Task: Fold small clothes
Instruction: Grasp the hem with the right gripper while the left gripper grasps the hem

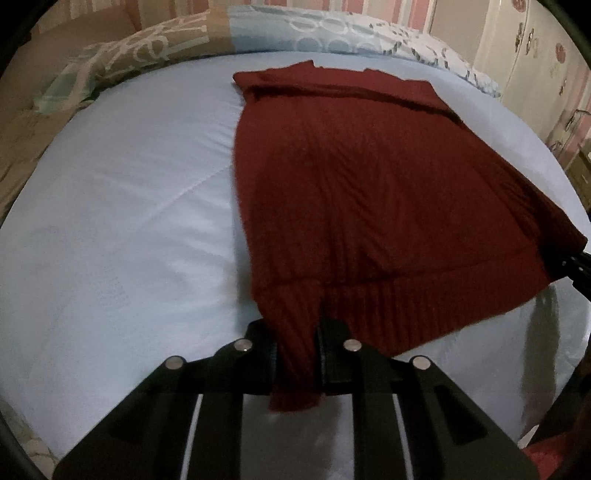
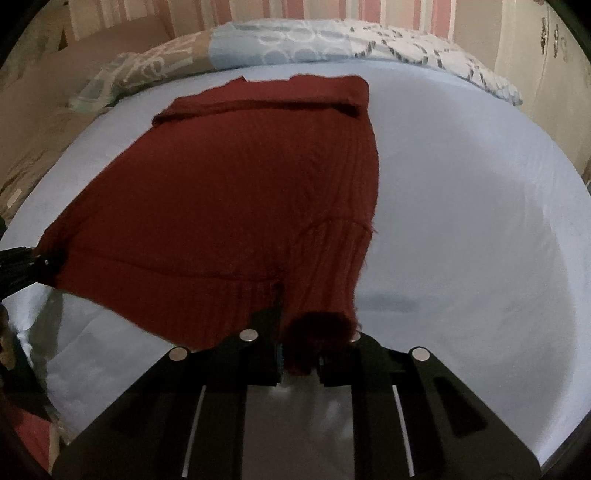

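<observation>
A dark red knitted garment [image 1: 362, 177] lies spread on the pale blue bed sheet [image 1: 129, 206], its ribbed hem nearest me. My left gripper [image 1: 297, 332] is shut on the hem's left corner, a strip of fabric hanging between the fingers. My right gripper [image 2: 299, 339] is shut on the hem's right corner, bunched between its fingers. The garment in the right wrist view [image 2: 236, 184] stretches away toward the pillows, with a fold across its far end. Each gripper shows at the other view's edge, the right one [image 1: 572, 266] and the left one [image 2: 22, 266].
Patterned pillows [image 1: 295, 29] and a quilt lie at the bed's head. A striped wall stands behind, and a white wardrobe [image 1: 535, 55] is to the right. The sheet [image 2: 461, 221] extends right of the garment.
</observation>
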Demonstrator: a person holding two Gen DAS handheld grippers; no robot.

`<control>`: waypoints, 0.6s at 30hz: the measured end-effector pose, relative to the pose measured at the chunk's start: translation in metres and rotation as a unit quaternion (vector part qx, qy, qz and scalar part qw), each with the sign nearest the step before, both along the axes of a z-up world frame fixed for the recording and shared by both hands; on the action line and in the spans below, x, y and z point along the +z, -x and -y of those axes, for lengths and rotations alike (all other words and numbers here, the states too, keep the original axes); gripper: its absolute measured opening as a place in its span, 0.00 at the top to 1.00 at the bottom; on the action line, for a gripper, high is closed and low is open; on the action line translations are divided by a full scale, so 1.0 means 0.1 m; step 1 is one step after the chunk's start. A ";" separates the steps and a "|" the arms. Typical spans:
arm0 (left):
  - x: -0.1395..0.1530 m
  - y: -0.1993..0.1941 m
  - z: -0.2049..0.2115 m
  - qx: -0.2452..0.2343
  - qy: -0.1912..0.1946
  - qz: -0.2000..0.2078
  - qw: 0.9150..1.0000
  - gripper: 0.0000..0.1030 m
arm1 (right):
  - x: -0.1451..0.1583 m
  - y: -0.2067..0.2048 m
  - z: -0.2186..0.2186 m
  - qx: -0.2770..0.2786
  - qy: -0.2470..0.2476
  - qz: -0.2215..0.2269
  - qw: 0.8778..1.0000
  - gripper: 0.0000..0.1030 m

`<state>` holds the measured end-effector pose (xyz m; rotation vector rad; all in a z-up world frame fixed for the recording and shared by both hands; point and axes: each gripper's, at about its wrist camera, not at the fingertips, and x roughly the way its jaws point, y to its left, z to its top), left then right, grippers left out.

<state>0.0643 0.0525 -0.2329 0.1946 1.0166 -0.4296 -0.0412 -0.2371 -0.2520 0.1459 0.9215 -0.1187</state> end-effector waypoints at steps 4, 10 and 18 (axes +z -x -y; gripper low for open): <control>0.06 0.05 -0.07 0.003 0.006 0.006 1.000 0.85 | 0.11 0.08 -0.08 0.011 0.007 0.011 1.000 0.88; 0.12 0.28 -0.21 0.004 0.015 0.014 1.000 0.85 | 0.22 0.34 -0.17 0.028 0.017 0.024 0.999 0.88; 0.72 0.21 -0.08 -0.005 0.021 0.125 0.992 0.85 | 0.67 0.26 -0.17 0.035 0.050 0.104 0.993 0.88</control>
